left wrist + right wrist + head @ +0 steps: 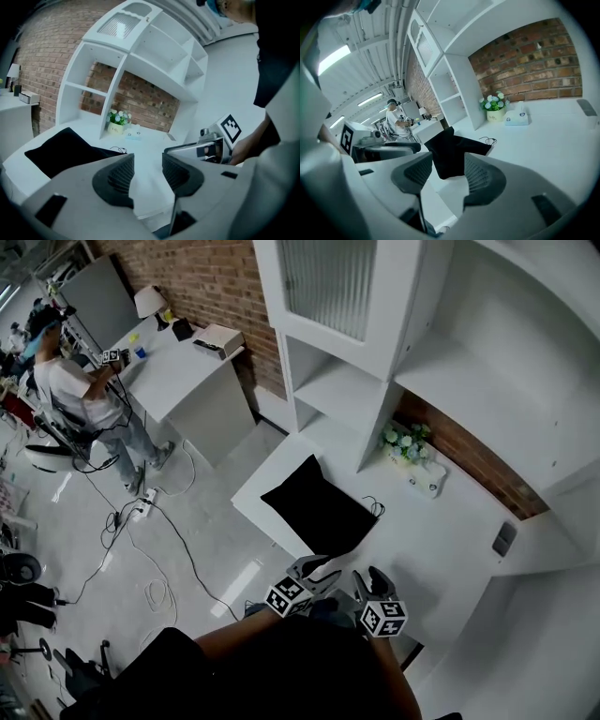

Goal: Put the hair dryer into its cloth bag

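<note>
Over the table [441, 531], left gripper [148, 159] and right gripper [448, 159] fingers [483, 180] gape empty.

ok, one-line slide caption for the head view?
Left gripper and right gripper, both open and empty, at the front edge of the white counter; black cloth bag lies just beyond.

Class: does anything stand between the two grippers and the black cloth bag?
Nothing visible does. Only white desk surface lies between the cloth bag and the open, empty left gripper and right gripper.
</note>
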